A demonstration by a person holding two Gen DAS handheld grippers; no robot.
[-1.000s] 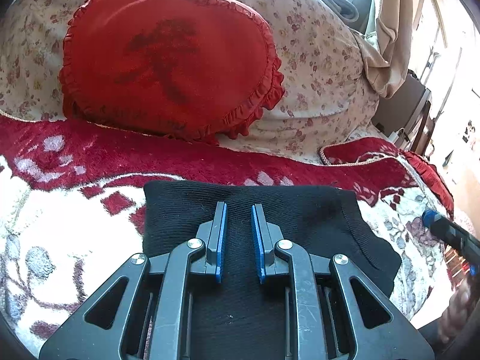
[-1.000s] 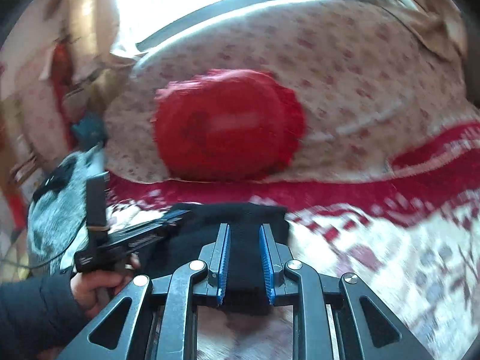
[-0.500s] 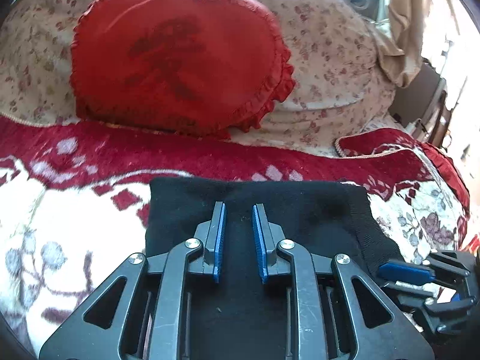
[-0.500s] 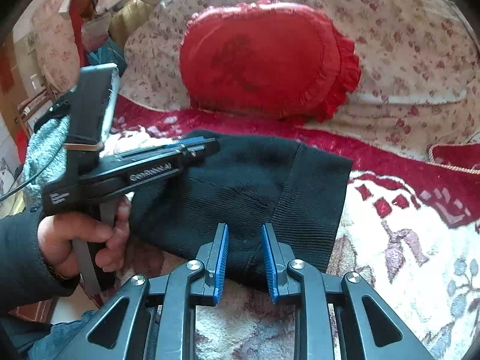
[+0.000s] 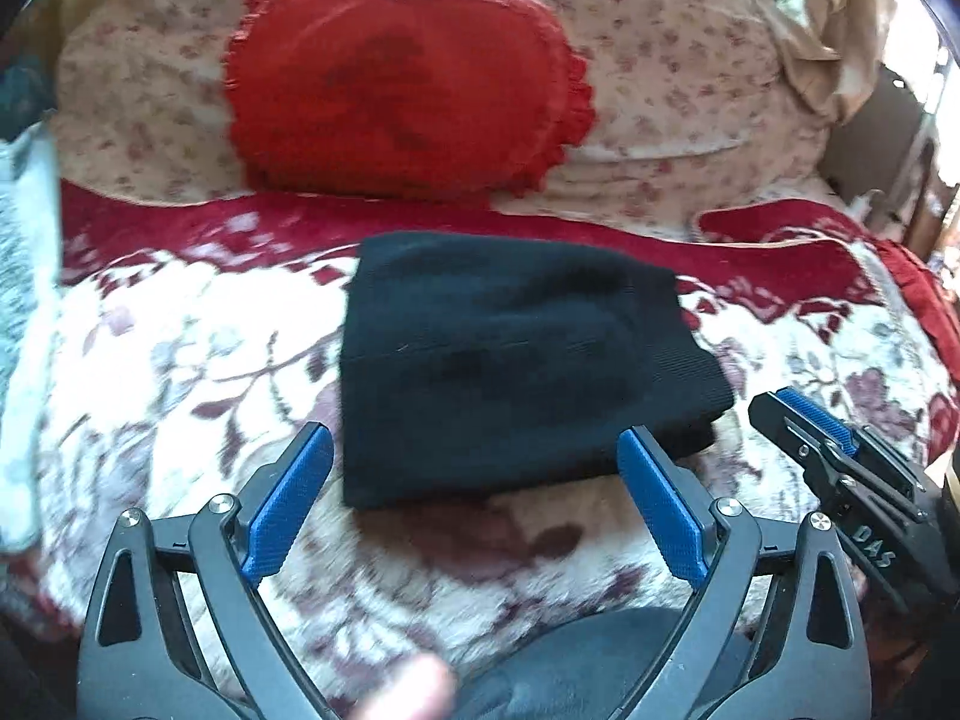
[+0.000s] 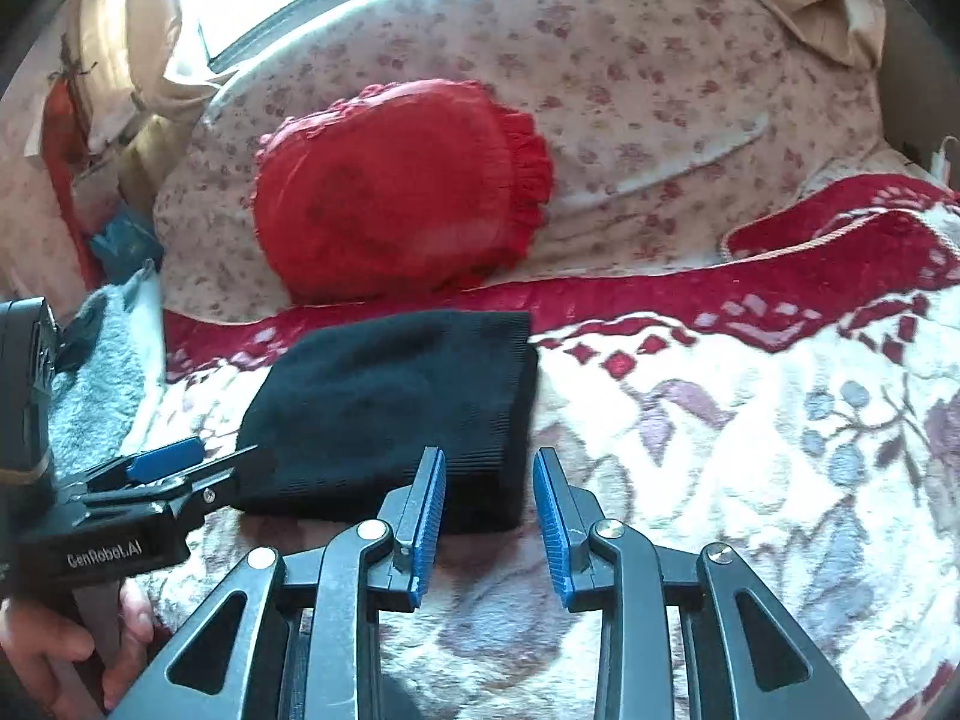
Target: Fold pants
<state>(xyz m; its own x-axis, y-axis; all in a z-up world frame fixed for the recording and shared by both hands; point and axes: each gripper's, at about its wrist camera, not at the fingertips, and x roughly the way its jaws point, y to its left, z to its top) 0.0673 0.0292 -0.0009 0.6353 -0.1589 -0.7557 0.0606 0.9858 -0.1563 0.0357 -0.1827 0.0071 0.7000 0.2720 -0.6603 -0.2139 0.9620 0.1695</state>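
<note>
A floral blanket-covered bed (image 5: 180, 372) carries folded black pants (image 5: 510, 372) and a red cushion (image 5: 408, 84).

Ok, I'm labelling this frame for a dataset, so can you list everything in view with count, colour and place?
folded pants: one, black, lying on the blanket just ahead of both grippers, held by neither.
blanket: one, cream with a floral print and dark red border, under the pants.
round cushion: one, red with a frilled edge, leaning on the bedding behind the pants.
floral bedding: one heap, pale pink with small flowers, at the back.
fluffy cloth: one, grey, at the left edge of the right wrist view.
left gripper: one, black with blue fingers, wide open, near the pants' front edge.
right gripper: one, black with blue fingers, open, near the pants' right corner.
</note>
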